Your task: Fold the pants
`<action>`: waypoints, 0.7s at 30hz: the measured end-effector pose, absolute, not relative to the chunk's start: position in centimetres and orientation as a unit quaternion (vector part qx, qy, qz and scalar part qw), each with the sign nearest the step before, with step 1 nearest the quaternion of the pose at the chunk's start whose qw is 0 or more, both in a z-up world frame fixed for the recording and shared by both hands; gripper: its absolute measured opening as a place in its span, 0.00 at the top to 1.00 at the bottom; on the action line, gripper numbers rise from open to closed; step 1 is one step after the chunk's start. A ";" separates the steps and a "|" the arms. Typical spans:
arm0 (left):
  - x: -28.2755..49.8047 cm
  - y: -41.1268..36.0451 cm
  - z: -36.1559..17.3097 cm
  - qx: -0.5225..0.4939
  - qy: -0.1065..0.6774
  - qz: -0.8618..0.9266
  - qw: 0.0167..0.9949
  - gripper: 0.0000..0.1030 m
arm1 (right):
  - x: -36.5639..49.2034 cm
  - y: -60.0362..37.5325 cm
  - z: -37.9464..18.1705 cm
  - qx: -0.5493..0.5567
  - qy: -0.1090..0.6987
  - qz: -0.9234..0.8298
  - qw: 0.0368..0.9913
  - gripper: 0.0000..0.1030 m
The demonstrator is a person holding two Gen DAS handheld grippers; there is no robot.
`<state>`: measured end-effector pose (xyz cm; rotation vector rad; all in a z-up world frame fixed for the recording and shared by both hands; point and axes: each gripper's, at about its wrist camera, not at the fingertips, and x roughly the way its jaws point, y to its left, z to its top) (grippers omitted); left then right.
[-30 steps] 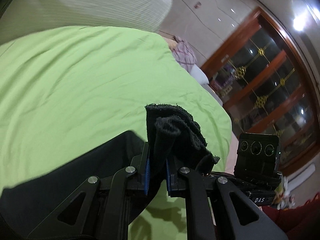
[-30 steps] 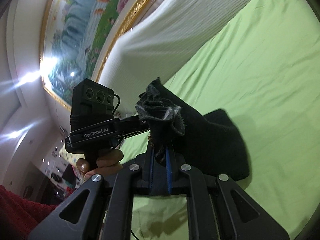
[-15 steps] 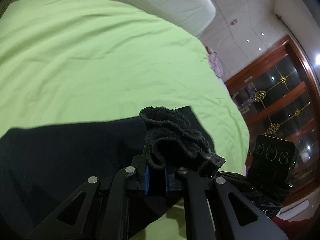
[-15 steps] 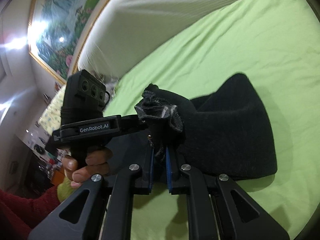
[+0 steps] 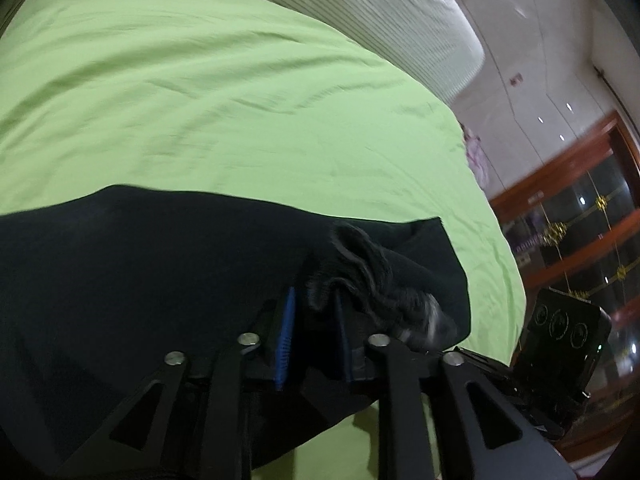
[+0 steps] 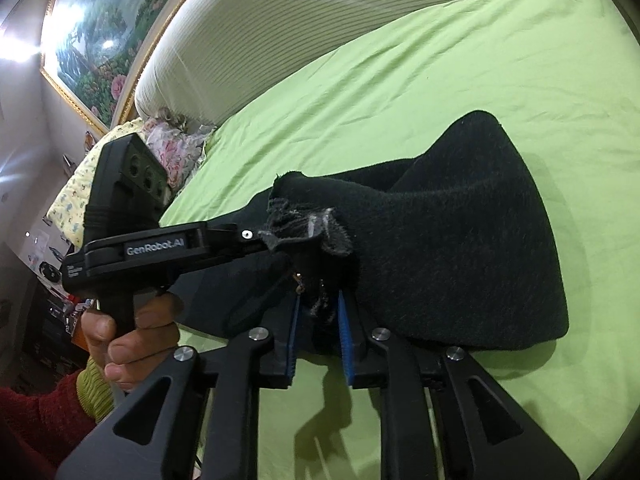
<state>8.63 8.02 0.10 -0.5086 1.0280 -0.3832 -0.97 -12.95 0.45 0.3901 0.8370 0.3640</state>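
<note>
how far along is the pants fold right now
Midway, by the look of it. Done: the black pants are doubled over on the green sheet, with a rounded fold edge at the far right. In hand: the left gripper and right gripper each pinch a bunched edge of fabric between blue-padded jaws. Left: laying those edges down, letting go, and possibly another fold.

My left two-finger gripper (image 5: 314,332) and my right two-finger gripper (image 6: 318,334) sit side by side, each with a bunch of the black fleece pants (image 6: 460,248) between its fingers. The pants lie on the green bedsheet (image 5: 220,100). Behind the sheet stands the white ribbed headboard (image 6: 300,28).
</note>
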 end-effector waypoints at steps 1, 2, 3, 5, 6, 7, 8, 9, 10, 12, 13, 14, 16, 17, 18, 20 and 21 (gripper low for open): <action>8.2 8.4 0.2 -0.245 0.480 -0.172 0.824 0.77 | -1.0 -12.7 0.4 0.189 0.403 0.181 0.877 0.62; 7.9 8.8 0.3 -0.251 0.478 -0.167 0.825 0.77 | -1.0 -12.3 0.4 0.184 0.403 0.183 0.878 0.61; 7.7 9.2 0.2 -0.257 0.477 -0.162 0.825 0.77 | -1.1 -11.9 0.5 0.173 0.403 0.182 0.880 0.60; 6.8 10.0 0.3 -0.268 0.474 -0.148 0.826 0.76 | -1.1 -11.3 0.4 0.162 0.405 0.184 0.881 0.59; 6.5 10.2 0.4 -0.273 0.471 -0.143 0.827 0.72 | -1.0 -11.0 0.5 0.163 0.407 0.189 0.879 0.58; 5.8 10.7 0.4 -0.276 0.469 -0.136 0.828 0.69 | -1.0 -10.9 0.4 0.164 0.408 0.192 0.877 0.57; 5.1 11.2 0.3 -0.281 0.466 -0.126 0.829 0.64 | -1.0 -10.7 0.4 0.165 0.411 0.196 0.875 0.57; 4.5 11.6 0.4 -0.285 0.464 -0.119 0.830 0.59 | -0.9 -10.4 0.5 0.163 0.412 0.202 0.874 0.57; 3.8 12.1 0.3 -0.290 0.462 -0.108 0.831 0.58 | -1.0 -10.3 0.5 0.161 0.412 0.207 0.873 0.57; 2.7 12.7 0.4 -0.296 0.457 -0.093 0.834 0.58 | -1.0 -9.6 0.7 0.157 0.414 0.215 0.870 0.57; 2.3 13.0 0.4 -0.298 0.455 -0.086 0.835 0.58 | -1.0 -9.3 0.8 0.155 0.414 0.219 0.870 0.57; 1.5 13.4 0.5 -0.303 0.450 -0.075 0.837 0.57 | -0.9 -9.0 0.9 0.153 0.414 0.222 0.869 0.57; 0.3 14.0 0.8 -0.313 0.439 -0.058 0.841 0.54 | -1.3 -9.3 0.9 0.154 0.412 0.226 0.869 0.57; -0.4 14.3 0.9 -0.314 0.433 -0.045 0.844 0.52 | -1.2 -9.2 1.1 0.155 0.410 0.229 0.869 0.57; -1.1 14.7 1.0 -0.313 0.430 -0.036 0.846 0.50 | -1.3 -9.1 1.2 0.156 0.409 0.232 0.869 0.57; -2.3 15.3 1.3 -0.310 0.424 -0.019 0.851 0.50 | -1.1 -8.5 1.4 0.154 0.408 0.240 0.867 0.57; -2.7 15.6 1.4 -0.309 0.423 -0.011 0.852 0.50 | -1.0 -8.0 1.5 0.150 0.408 0.246 0.866 0.57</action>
